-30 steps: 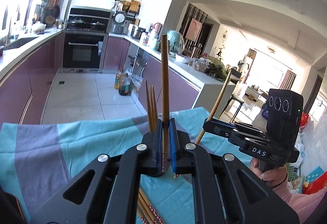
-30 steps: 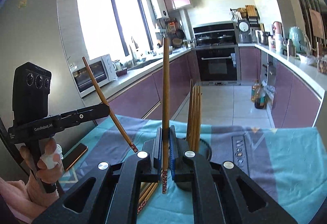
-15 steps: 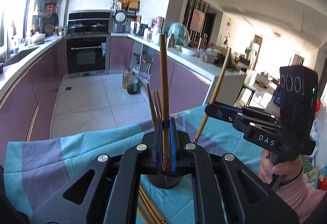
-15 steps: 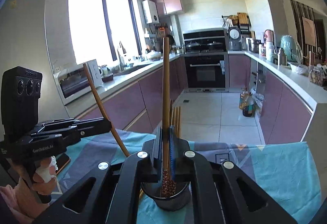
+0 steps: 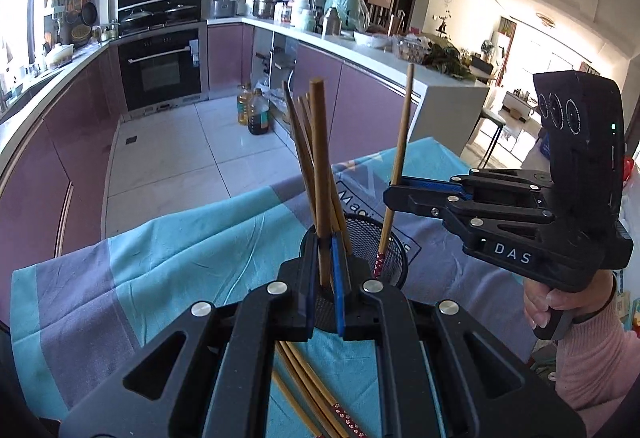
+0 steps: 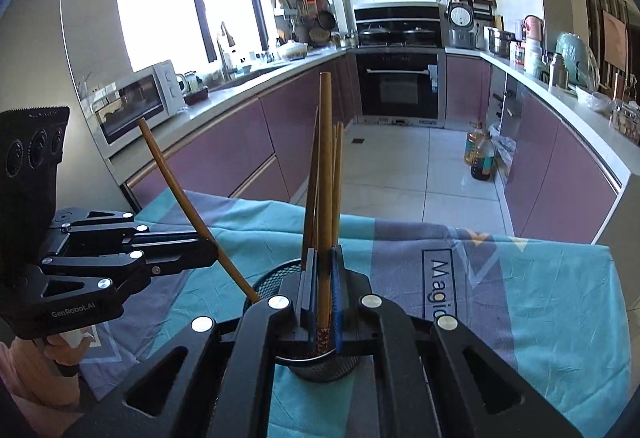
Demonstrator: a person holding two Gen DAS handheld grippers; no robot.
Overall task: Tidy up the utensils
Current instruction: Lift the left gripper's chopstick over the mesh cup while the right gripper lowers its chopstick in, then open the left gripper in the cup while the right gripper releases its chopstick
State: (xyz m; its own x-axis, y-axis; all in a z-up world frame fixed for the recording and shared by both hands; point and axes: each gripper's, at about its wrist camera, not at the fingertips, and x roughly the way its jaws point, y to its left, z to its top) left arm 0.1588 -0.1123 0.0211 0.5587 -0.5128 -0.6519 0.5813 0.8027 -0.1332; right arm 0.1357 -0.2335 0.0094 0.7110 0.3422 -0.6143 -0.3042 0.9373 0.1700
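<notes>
A black mesh holder (image 5: 366,242) stands on the blue-and-grey cloth with several brown chopsticks (image 5: 298,142) upright in it. My left gripper (image 5: 325,270) is shut on a chopstick (image 5: 319,158), held upright with its lower end inside the holder. My right gripper (image 6: 323,294) is shut on another chopstick (image 6: 326,178), its patterned tip down in the holder (image 6: 272,282). Each gripper shows in the other's view, the right one (image 5: 394,190) and the left one (image 6: 214,252), both over the holder's rim.
Several loose chopsticks (image 5: 316,398) lie on the cloth (image 5: 180,258) just in front of the holder. The table edge drops to the kitchen floor beyond. Purple cabinets and an oven (image 6: 400,78) stand far behind.
Both grippers have moved over the holder and come down, so the two held chopsticks now dip into it. Both grips stay shut.
</notes>
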